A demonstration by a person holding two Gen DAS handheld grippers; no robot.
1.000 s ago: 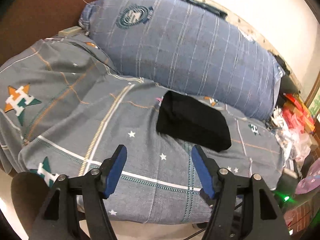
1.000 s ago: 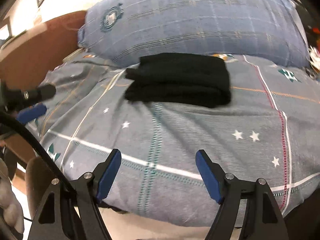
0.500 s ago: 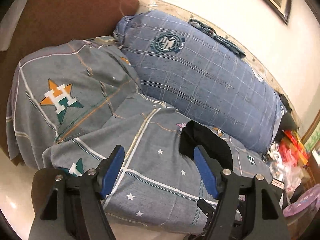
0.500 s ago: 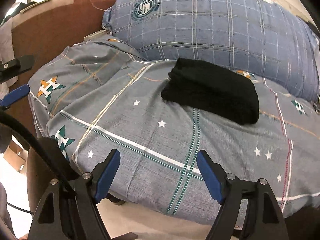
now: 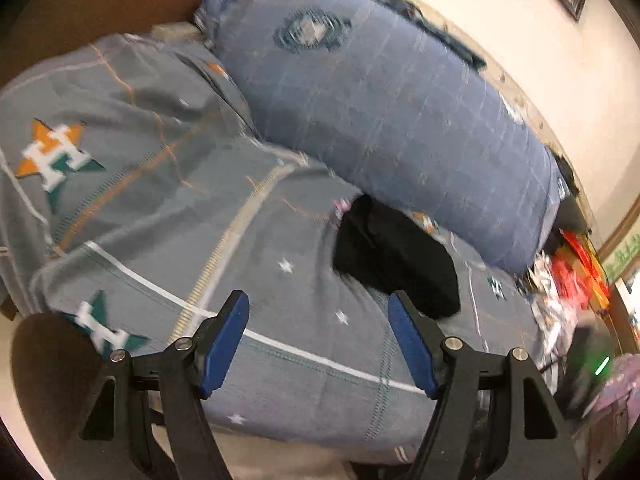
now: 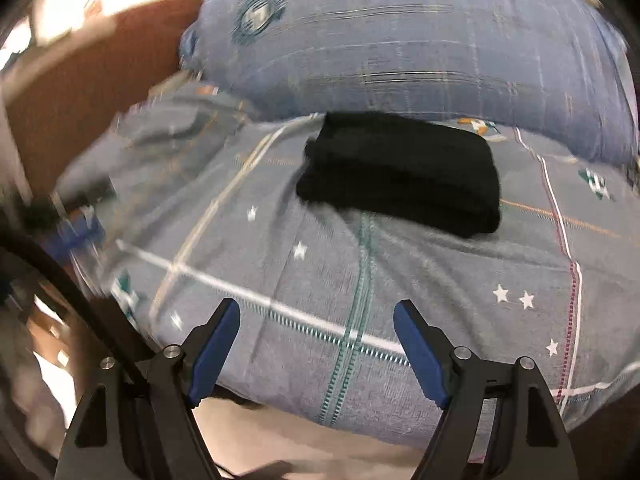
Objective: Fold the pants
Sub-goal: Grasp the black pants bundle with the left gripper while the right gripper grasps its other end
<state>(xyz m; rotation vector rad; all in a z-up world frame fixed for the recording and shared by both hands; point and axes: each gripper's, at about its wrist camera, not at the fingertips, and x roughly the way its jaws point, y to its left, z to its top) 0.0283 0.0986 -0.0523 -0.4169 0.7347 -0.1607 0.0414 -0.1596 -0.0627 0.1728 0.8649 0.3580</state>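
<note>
The black pants (image 5: 396,256) lie folded into a thick compact bundle on the grey star-print bedsheet (image 5: 160,220), close against a big blue checked pillow (image 5: 380,100). My left gripper (image 5: 317,300) hangs open and empty over the sheet. The bundle sits just beyond its right fingertip, untouched. In the right wrist view the pants (image 6: 400,172) lie ahead and slightly right of my right gripper (image 6: 316,306), which is also open with only the sheet (image 6: 440,280) between its blue pads. One blurred blue pad (image 6: 80,224) of the left gripper shows at that view's left edge.
The blue pillow (image 6: 400,40) runs along the bed's far side against a pale wall. A brown headboard (image 5: 100,0) stands at the left. Colourful clutter (image 5: 572,276) is piled past the bed's right end. The mattress's near edge drops off just under both grippers.
Both wrist views have swung and are now motion-blurred. The left gripper's jaws stand slightly wider than a second ago. The pants lie where they were, and both grippers stay empty.
</note>
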